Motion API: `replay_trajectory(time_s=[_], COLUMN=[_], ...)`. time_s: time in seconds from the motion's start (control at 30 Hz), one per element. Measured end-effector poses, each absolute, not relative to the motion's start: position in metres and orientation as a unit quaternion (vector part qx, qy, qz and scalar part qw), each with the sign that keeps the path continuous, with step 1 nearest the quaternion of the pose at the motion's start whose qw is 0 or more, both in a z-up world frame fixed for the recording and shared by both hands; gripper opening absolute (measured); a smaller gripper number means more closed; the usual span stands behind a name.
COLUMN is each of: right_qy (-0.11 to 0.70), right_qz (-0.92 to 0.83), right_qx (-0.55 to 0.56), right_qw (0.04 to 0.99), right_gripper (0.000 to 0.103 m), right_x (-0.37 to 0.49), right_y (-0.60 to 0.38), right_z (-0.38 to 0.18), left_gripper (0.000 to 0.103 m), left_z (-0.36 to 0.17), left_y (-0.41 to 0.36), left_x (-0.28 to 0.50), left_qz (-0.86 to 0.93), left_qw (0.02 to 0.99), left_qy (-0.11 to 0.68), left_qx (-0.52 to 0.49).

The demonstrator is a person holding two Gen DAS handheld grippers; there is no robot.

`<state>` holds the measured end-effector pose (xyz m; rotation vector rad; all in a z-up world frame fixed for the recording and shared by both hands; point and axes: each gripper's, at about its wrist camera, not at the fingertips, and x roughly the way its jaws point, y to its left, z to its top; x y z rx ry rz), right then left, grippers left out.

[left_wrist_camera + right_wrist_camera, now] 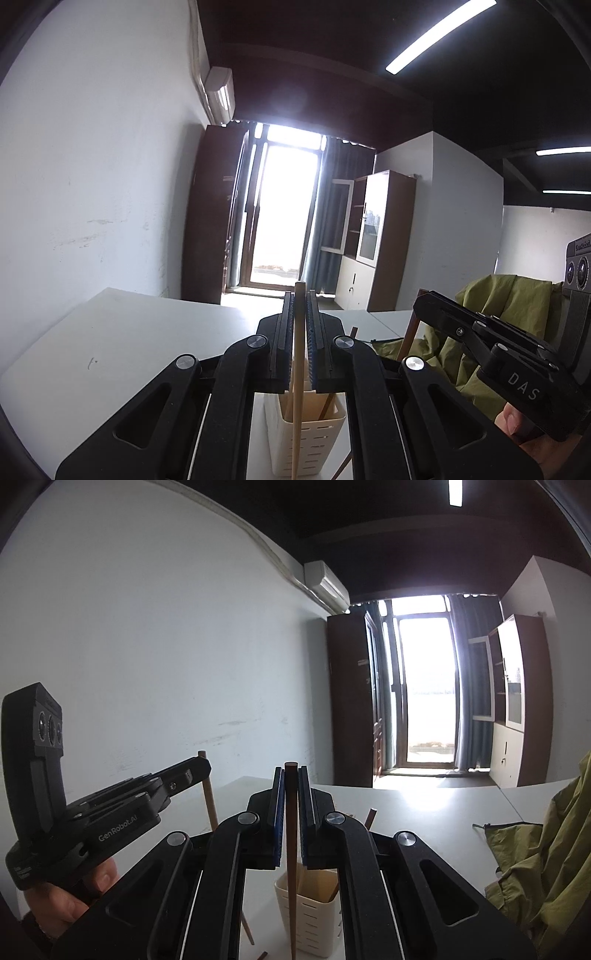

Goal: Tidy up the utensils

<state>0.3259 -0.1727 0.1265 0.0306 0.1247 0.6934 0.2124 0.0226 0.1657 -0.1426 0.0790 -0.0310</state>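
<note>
In the left wrist view my left gripper (300,295) is shut on a pale wooden chopstick (297,424), held upright above a cream slotted utensil holder (314,443) on the white table (129,332). My right gripper (290,771) is shut on a dark brown chopstick (291,897), also upright, just above the same holder (317,923). Another dark chopstick (370,818) leans inside the holder. Each gripper shows in the other's view: the right gripper (428,306) to the right, the left gripper (205,766) to the left with its pale chopstick (210,805).
An olive-green jacket (546,849) lies over a chair at the table's right side (498,306). A white wall borders the table on the left. A dark stick (264,954) lies on the table beside the holder. Cabinets and a bright glass door stand far behind.
</note>
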Motion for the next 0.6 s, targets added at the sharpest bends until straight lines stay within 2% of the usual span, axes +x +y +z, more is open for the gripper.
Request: replay_trajectory(time_s=[0.33,0.6], right_qy=[-0.028,-0.081], right_qz=[0.353,0.352], right_qx=[0.07,0.109], right_qw=[0.932,0.926], right_gripper=[0.008,0.007], right_x=[0.326,0.326], right_y=[-0.19,-0.205], right_z=[0.133,0.138], left_gripper=[0.006,0.006], left_z=[0.177,0.178], left_y=[0.016,0.018], left_x=[0.187,0.182], left_qz=[0.04,0.018], left_qw=[0.993,0.984], left_qy=[-0.098,-0.159], left_qx=[-0.053,-0.078])
